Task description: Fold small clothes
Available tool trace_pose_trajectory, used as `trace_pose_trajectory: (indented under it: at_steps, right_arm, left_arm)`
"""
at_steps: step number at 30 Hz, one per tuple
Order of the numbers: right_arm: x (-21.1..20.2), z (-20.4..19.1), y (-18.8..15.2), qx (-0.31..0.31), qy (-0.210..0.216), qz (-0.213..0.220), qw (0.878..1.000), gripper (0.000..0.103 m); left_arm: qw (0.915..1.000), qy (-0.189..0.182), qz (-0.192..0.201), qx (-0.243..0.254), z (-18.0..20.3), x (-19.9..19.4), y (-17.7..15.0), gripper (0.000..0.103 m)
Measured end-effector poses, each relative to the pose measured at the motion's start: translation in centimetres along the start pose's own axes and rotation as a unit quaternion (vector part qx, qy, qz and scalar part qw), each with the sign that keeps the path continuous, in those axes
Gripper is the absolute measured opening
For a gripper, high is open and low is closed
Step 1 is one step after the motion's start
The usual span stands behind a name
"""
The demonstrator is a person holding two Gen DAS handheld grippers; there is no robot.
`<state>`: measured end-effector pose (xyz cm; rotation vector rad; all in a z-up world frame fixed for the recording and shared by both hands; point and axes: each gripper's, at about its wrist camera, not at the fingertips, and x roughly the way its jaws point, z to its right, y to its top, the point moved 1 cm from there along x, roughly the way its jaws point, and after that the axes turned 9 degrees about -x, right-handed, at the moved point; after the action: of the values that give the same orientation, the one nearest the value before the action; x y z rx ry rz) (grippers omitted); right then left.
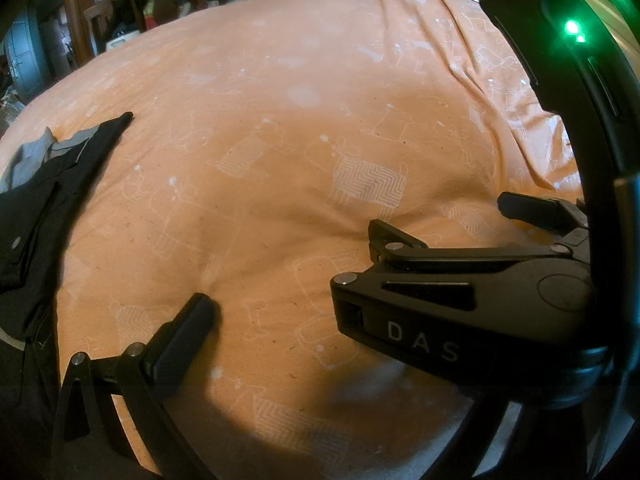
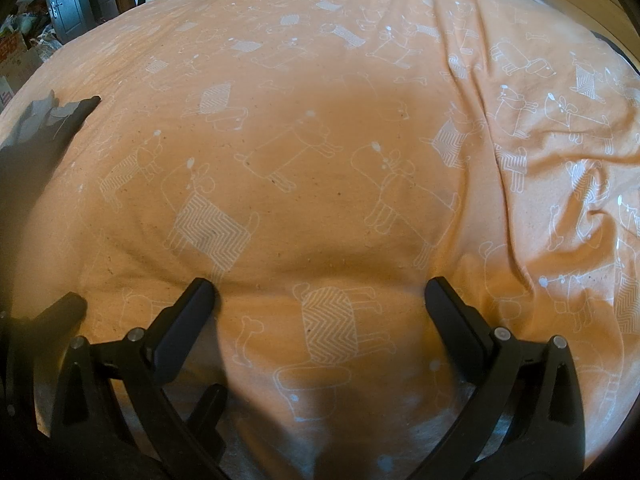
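I keep my right gripper [image 2: 320,292] and my left gripper [image 1: 312,308] wide and holding nothing over the orange bed sheet [image 2: 320,120], because the dark little garment [image 1: 44,208] lies far left, waiting to be picked up

**Both tongs spread and empty**

Right tongs [image 2: 320,292]: two black fingers [image 2: 188,316] set wide apart, tips angled inward, nothing between them. Left tongs [image 1: 320,304]: only the left finger [image 1: 188,332] shows in its own view; the right tongs' body [image 1: 460,300] crosses in front at lower right, its jaws likewise parted.
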<state>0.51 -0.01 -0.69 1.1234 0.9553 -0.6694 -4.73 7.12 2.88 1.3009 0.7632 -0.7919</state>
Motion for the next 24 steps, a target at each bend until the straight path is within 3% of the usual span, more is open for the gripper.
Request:
trace_pose_trajectory:
  at_steps: [24]
  right_arm:
    - [0.35,0.15,0.14,0.001,-0.001,0.003,1.000,0.103]
  left_arm:
    - [1.0000,-0.009,-0.001,0.000,-0.05,0.25,0.08,0.103]
